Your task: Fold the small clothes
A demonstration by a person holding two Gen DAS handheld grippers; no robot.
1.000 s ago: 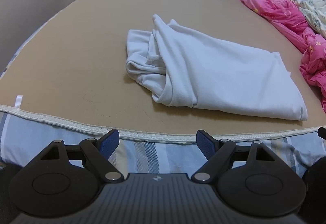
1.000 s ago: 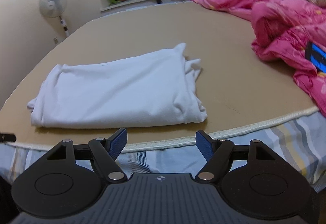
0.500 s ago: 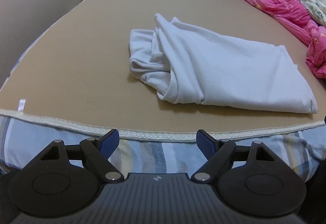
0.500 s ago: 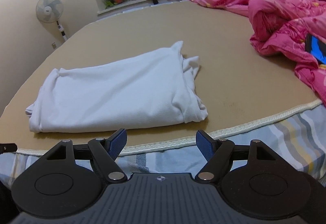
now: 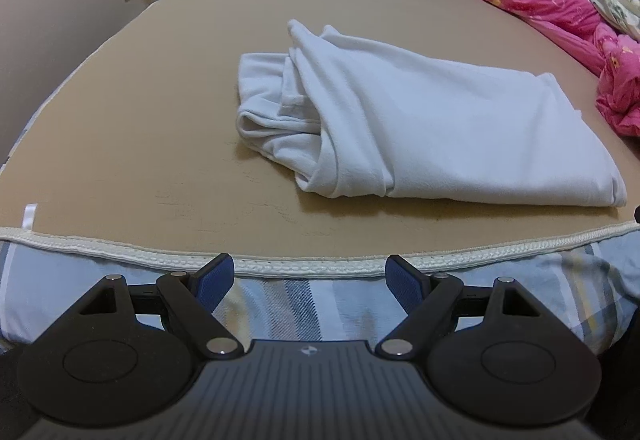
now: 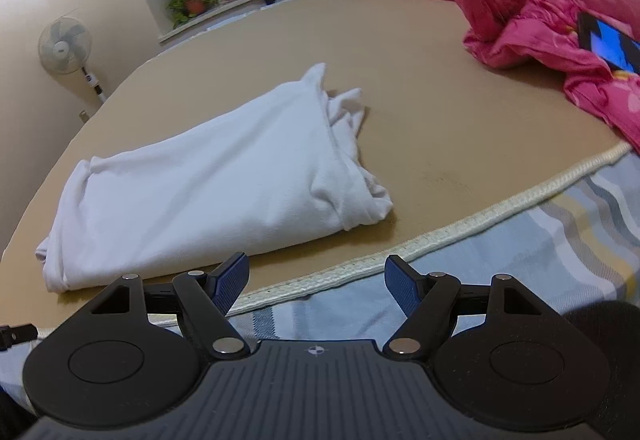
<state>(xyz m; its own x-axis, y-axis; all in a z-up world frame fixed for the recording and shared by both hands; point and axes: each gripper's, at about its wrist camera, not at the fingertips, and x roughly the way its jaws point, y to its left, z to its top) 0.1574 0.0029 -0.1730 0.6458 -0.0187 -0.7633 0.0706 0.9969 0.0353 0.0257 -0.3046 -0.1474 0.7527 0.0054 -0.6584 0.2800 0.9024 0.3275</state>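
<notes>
A white garment [image 5: 420, 120] lies folded in a long bundle on the tan mat [image 5: 140, 120], its bunched end toward the left in the left wrist view. In the right wrist view the garment [image 6: 208, 176] has its bunched end at the right. My left gripper [image 5: 310, 274] is open and empty, held over the mat's front edge, short of the garment. My right gripper [image 6: 316, 272] is open and empty, also over the front edge, just in front of the garment.
A pink quilt [image 6: 560, 0] is heaped at the right side of the bed, with a lit tablet [image 6: 608, 46] on it. A fan [image 6: 66, 44] stands by the left wall. A potted plant [image 6: 192, 0] and bags sit on the far sill. Striped sheet [image 5: 304, 304] hangs below the mat's edge.
Both grippers have moved a little toward the garment and tilted; the right view has rolled and come closer. The garment has not moved. Both stay open.
</notes>
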